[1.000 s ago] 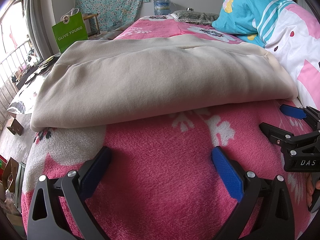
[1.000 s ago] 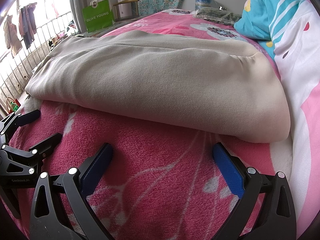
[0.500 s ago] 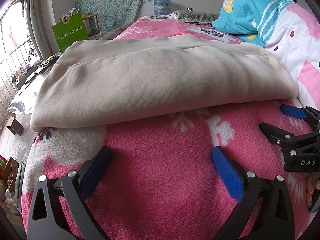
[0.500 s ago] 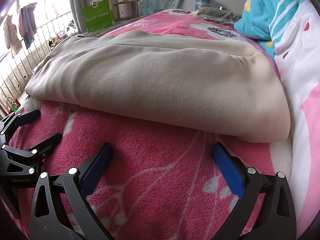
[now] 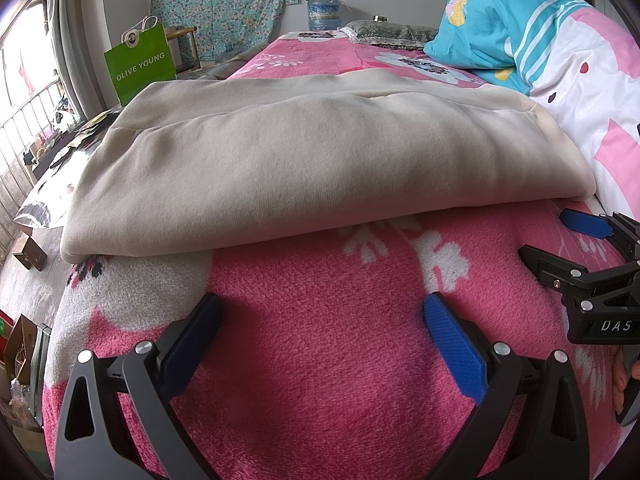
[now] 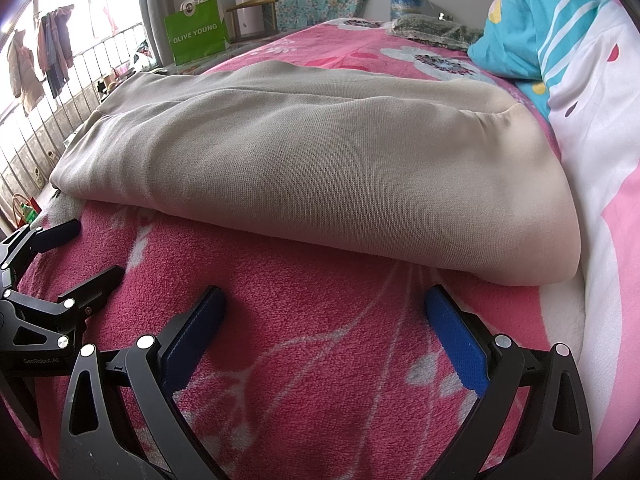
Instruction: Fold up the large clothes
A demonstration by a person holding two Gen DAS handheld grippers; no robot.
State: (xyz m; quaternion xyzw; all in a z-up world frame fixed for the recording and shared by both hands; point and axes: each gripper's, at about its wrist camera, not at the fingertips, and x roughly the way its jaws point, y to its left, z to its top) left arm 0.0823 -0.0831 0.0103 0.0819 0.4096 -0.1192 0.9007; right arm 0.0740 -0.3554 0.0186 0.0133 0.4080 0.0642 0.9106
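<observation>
Nearest the cameras, on a pink fleece blanket point(image 5: 320, 360) with white flowers, the left gripper point(image 5: 320, 316) and the right gripper point(image 6: 324, 312) are held side by side, jaws spread wide and empty. Just beyond them a folded beige garment point(image 5: 300, 160) is laid across the bed, its right end beside a blue, white and pink quilt point(image 5: 560, 60). Farther off, a green shopping bag point(image 5: 140, 64), a water jug point(image 5: 324, 10) and a floral cloth point(image 5: 224, 0) on the wall are seen.

A large beige garment point(image 5: 304, 160) lies folded in thick, flat layers. It sprawls across the pink blanket toward twelve o'clock, its rounded fold nearest.
</observation>
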